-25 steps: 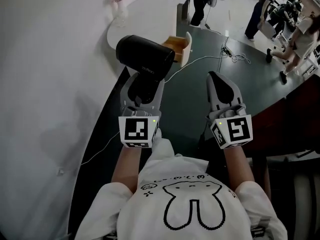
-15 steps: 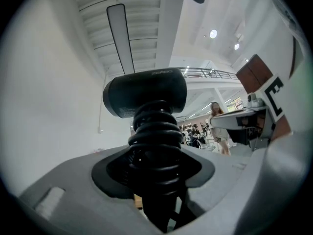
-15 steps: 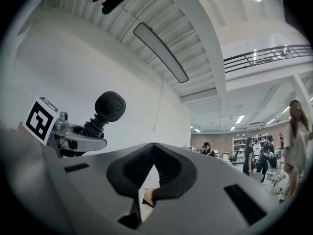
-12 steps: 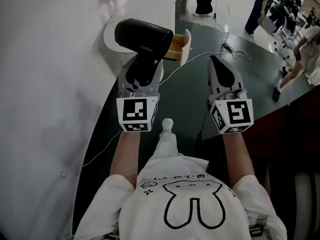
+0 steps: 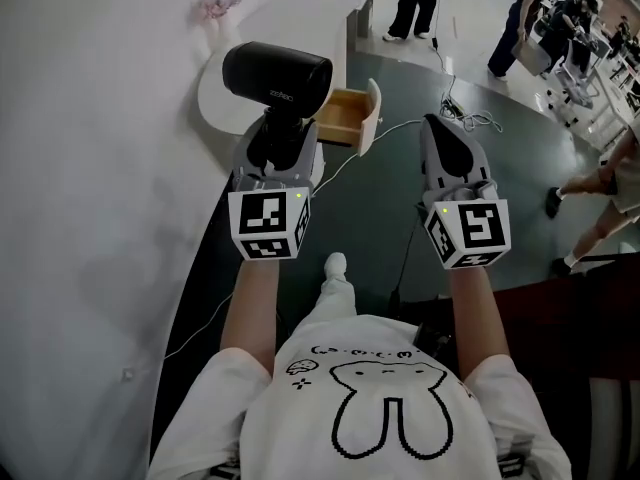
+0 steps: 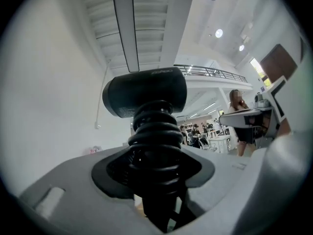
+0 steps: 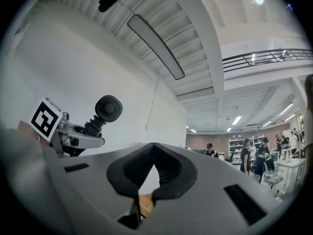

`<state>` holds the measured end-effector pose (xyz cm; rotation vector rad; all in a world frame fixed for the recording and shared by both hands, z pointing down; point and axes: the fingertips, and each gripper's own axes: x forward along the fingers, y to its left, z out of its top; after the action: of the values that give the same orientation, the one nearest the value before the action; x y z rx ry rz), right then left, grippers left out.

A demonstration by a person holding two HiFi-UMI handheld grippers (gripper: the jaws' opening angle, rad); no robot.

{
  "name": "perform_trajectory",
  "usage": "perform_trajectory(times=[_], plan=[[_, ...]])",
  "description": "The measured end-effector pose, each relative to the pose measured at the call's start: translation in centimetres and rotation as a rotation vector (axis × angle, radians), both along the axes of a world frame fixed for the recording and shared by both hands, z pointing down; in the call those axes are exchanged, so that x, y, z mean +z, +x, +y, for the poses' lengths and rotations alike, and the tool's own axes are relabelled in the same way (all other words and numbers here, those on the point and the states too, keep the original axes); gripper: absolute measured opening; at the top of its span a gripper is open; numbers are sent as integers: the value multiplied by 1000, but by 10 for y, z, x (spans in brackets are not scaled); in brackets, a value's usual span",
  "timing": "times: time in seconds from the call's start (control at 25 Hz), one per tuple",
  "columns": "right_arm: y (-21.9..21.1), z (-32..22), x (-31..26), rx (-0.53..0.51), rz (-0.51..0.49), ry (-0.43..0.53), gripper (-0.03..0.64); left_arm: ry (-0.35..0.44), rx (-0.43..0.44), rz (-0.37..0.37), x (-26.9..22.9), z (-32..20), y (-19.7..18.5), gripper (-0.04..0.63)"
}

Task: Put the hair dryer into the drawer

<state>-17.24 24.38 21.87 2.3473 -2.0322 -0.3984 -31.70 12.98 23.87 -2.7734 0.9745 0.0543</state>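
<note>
Hair dryer (image 5: pixel 275 71) held up in the left gripper (image 5: pixel 282 138), short of the open drawer (image 5: pixel 345 113).
Nearest, the left gripper's fingers clamp the dryer's ribbed black handle; the right gripper (image 5: pixel 445 133) has its fingers closed together on nothing. The handle runs back toward the person, and the barrel's long axis lies crosswise, grilled end facing the right gripper. A pale brand mark on the barrel is too small to read. Just beyond, the wooden drawer juts from the white counter (image 5: pixel 290 18).
</note>
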Motion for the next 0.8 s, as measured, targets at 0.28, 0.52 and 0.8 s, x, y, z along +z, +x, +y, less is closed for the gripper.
perform_trajectory(times=[0.28,0.52,0.8], plan=[[53,-78,-2,10,-6,-19,0,-3,11,7,-5,-79,52,244],[95,-140,7,21,-36,-34,0,-25,23,5,2,-143,92,244],[137,-225,19,54,-88,-65,0,-74,46,-18,11,-236,133,244]])
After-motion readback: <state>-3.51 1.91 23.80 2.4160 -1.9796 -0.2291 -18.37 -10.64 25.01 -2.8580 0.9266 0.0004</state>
